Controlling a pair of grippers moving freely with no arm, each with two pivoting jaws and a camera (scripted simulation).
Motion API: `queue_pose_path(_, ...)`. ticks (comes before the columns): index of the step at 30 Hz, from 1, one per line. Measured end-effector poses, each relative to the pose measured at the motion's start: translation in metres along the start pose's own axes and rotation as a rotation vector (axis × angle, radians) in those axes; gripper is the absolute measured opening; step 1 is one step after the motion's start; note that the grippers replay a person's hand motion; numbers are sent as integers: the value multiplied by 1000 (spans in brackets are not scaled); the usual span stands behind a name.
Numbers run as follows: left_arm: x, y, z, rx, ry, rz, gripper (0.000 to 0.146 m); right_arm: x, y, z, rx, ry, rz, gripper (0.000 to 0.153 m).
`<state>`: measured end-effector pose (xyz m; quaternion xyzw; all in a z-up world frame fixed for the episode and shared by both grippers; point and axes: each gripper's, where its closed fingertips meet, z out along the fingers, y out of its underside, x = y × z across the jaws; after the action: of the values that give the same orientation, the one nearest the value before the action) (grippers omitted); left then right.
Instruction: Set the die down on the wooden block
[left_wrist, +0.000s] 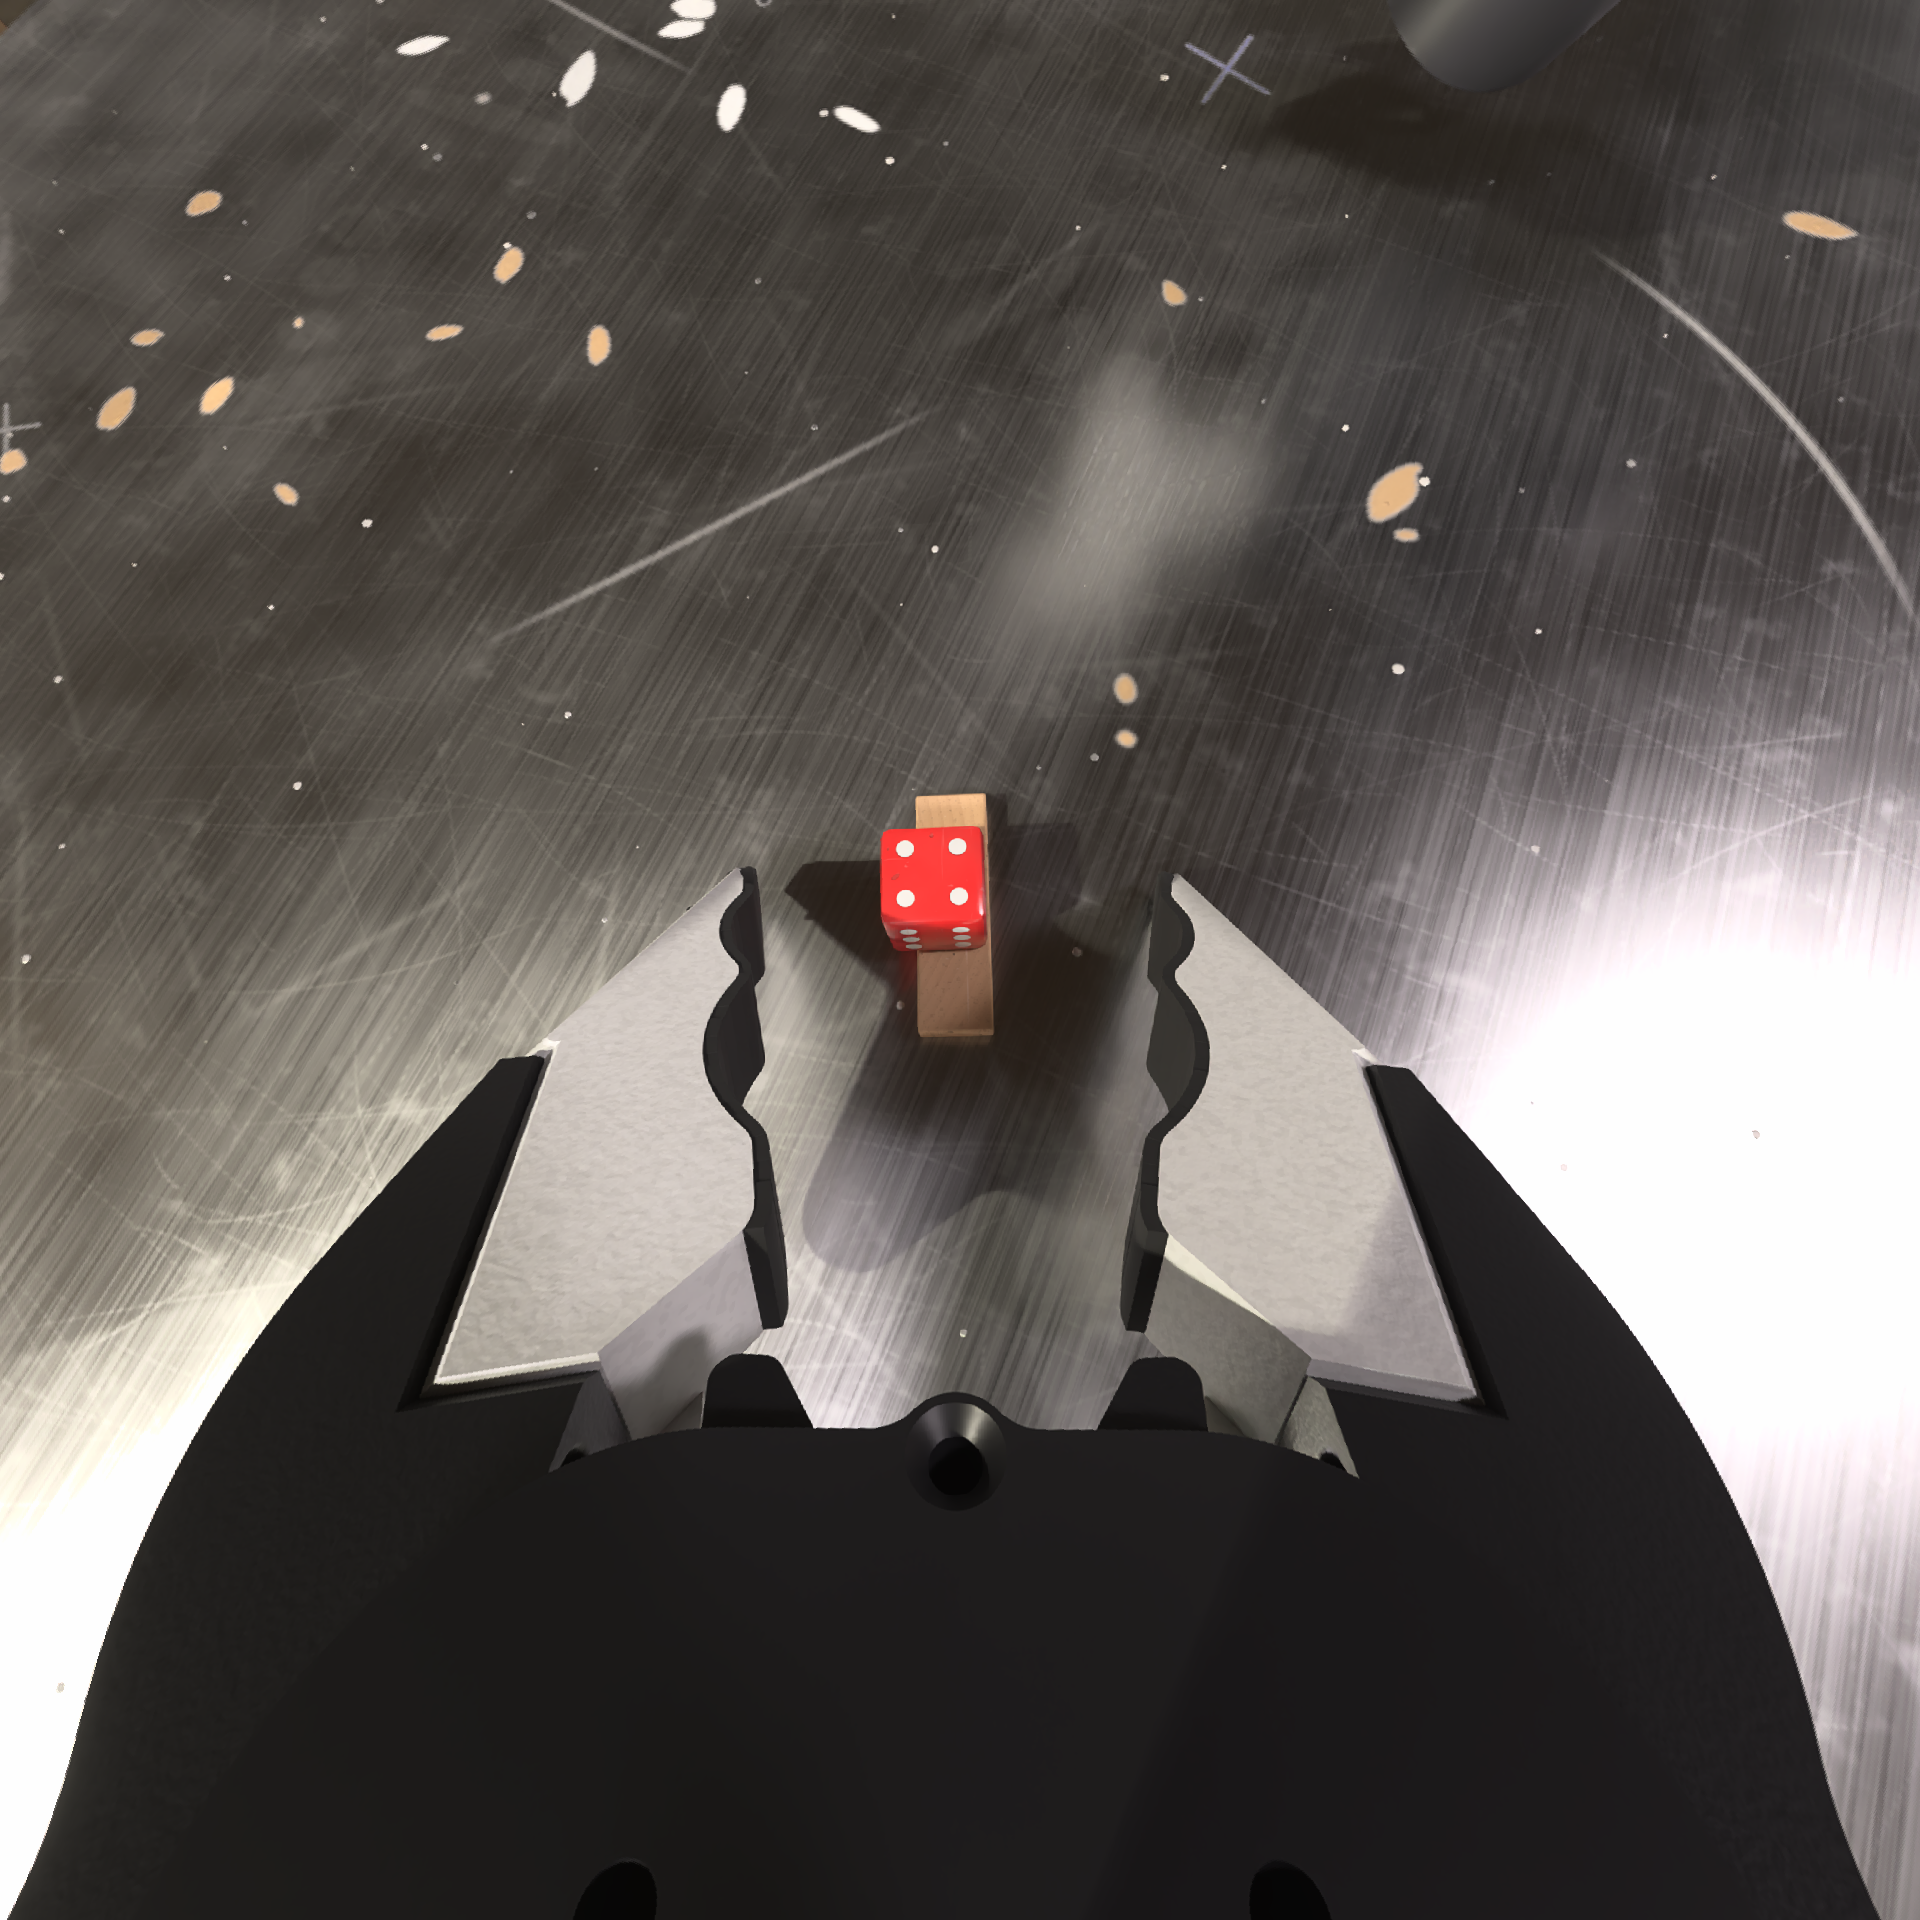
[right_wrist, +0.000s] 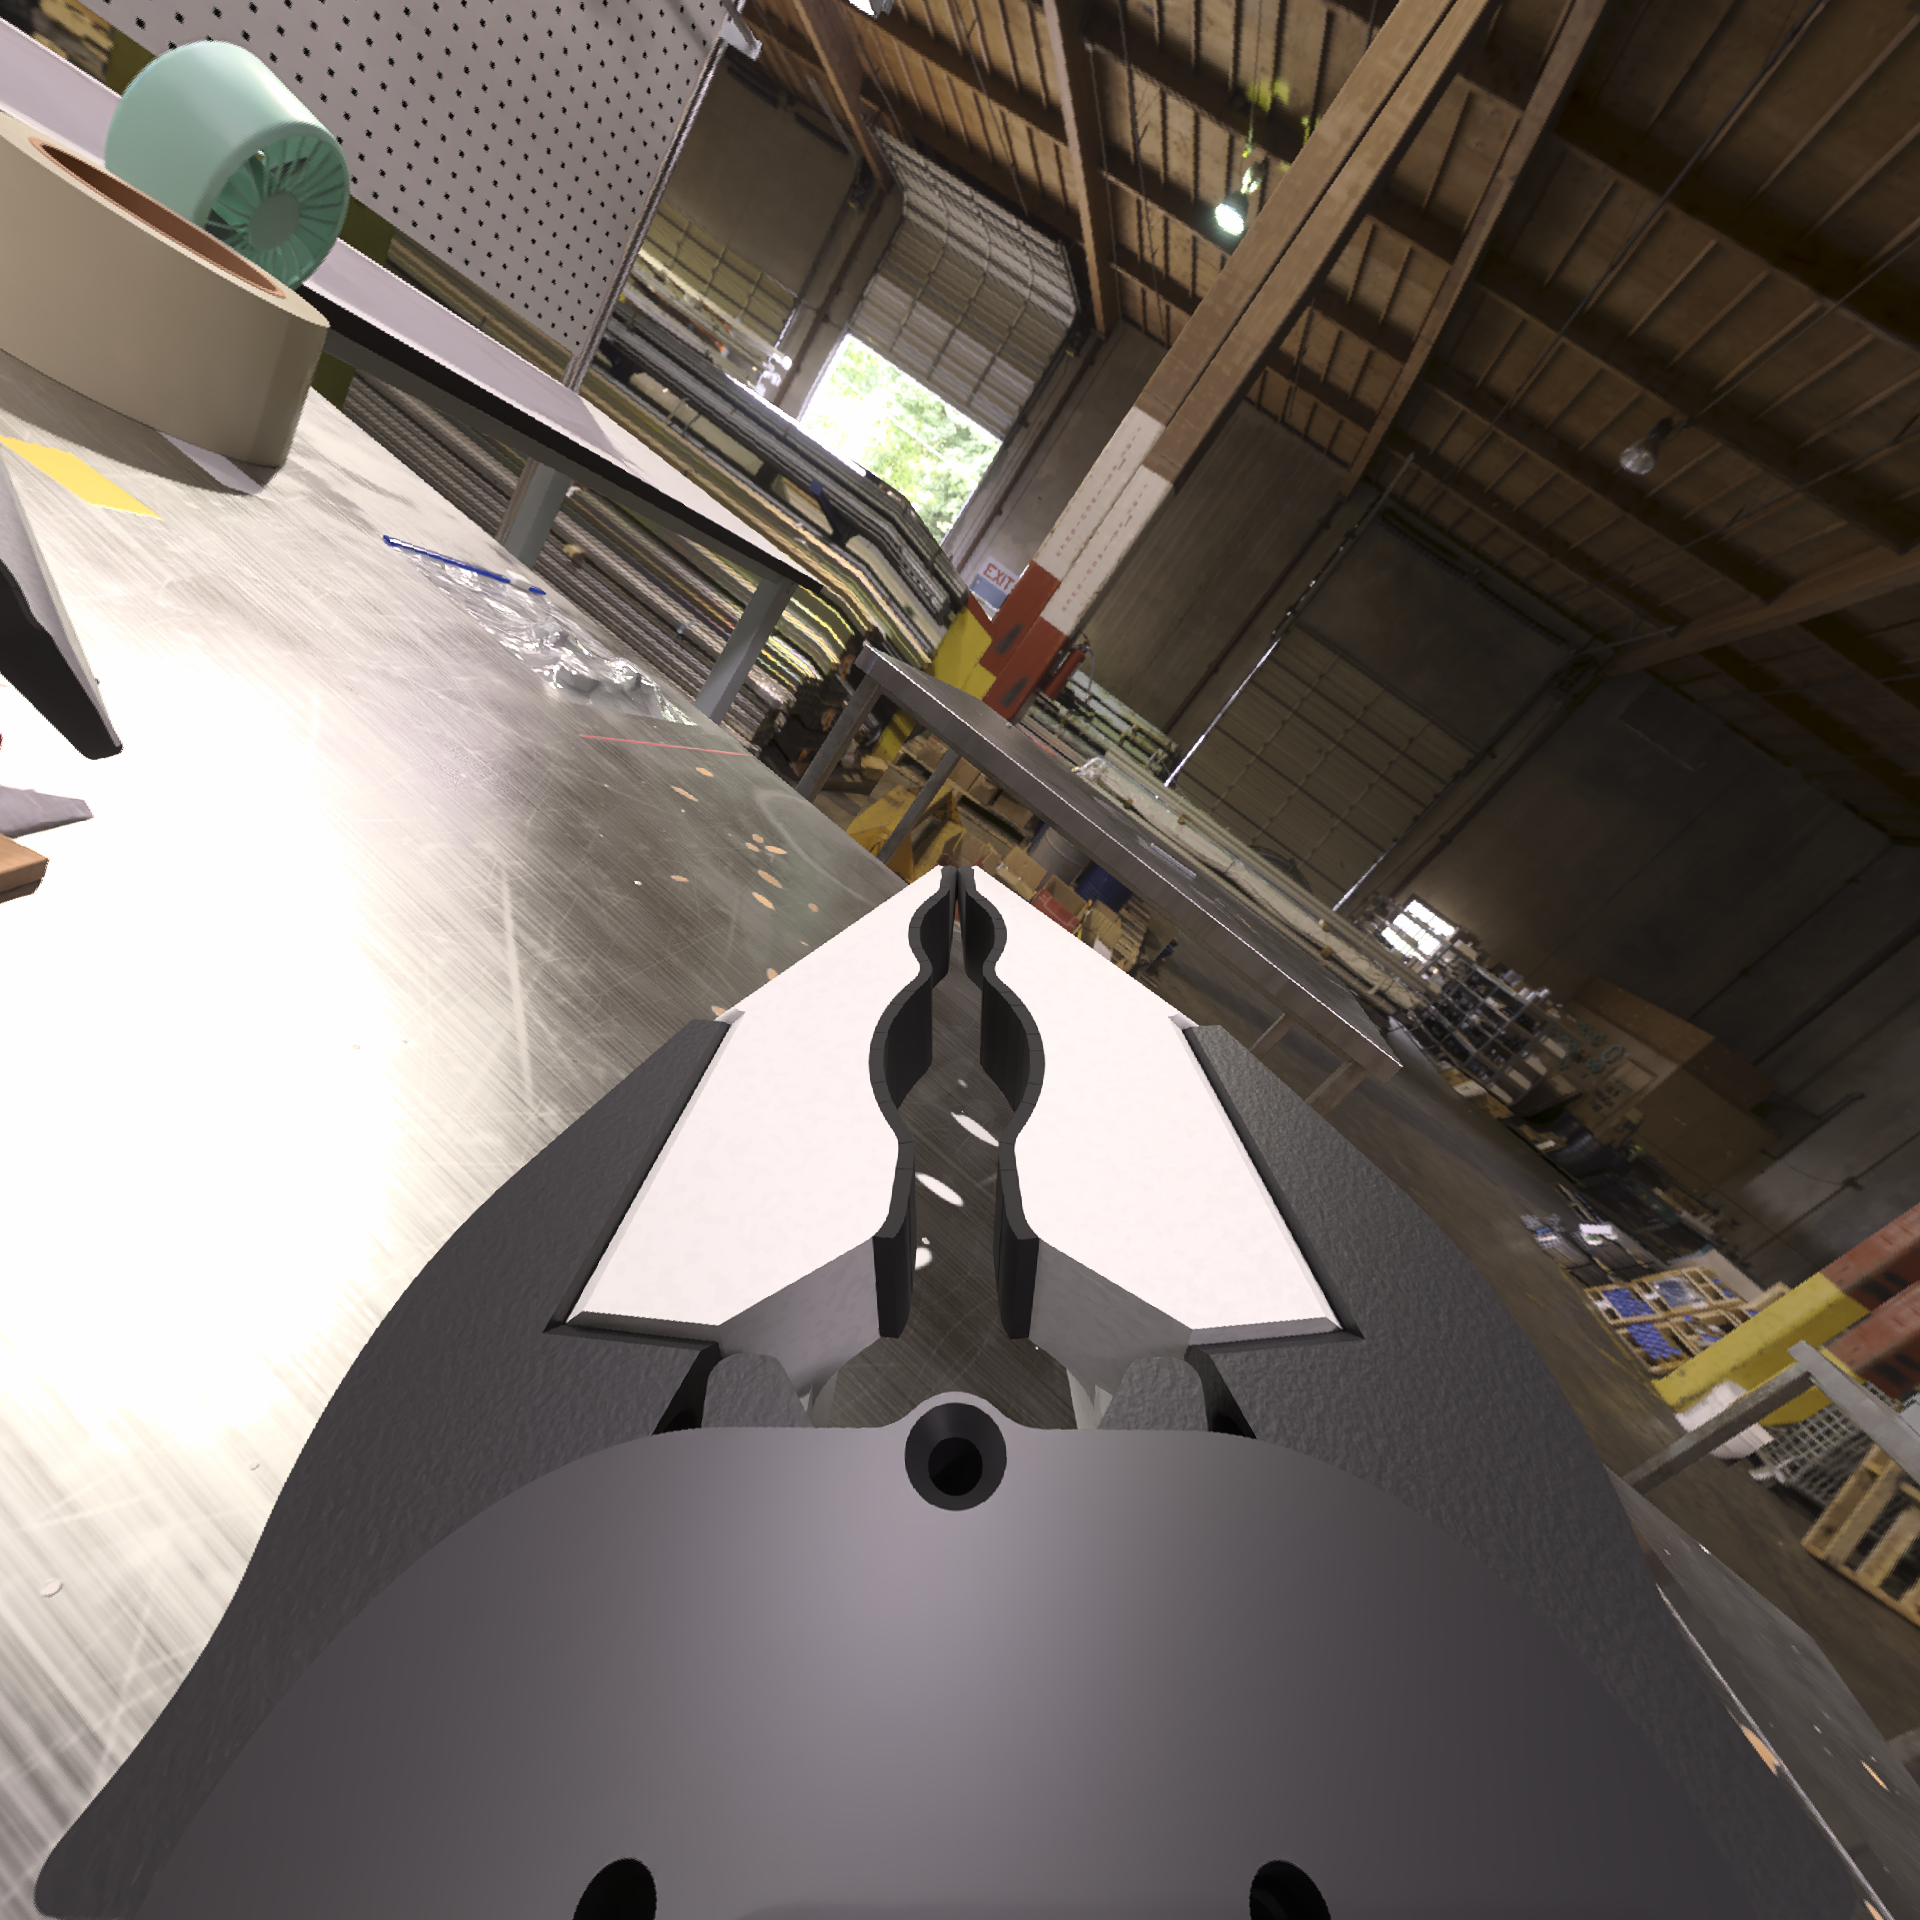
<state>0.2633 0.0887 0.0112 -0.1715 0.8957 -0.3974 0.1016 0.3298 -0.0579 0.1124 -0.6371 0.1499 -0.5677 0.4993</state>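
In the left wrist view a red die (left_wrist: 932, 886) with white pips rests on top of a narrow wooden block (left_wrist: 956, 992) that lies on the scratched metal table (left_wrist: 520, 675). The die overhangs the block's left side a little. My left gripper (left_wrist: 958, 883) is open and empty, raised above the die and block, which show between its fingertips. In the right wrist view my right gripper (right_wrist: 956, 883) is shut and empty, tilted, pointing past the table edge. The die and block are not in that view.
A dark cylinder (left_wrist: 1496, 36) stands at the far right of the table. The right wrist view shows a roll of beige tape (right_wrist: 135, 343), a teal fan-like wheel (right_wrist: 234, 161), a clear plastic bag (right_wrist: 520, 623), a yellow sheet (right_wrist: 73, 473) and a pegboard (right_wrist: 488, 114).
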Motion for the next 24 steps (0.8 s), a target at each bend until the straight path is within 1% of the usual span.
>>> queue_pose_path(24, 0, 0, 0, -3, 9, -7, 74, -3, 1, 0, -5, -10, -17, 0)
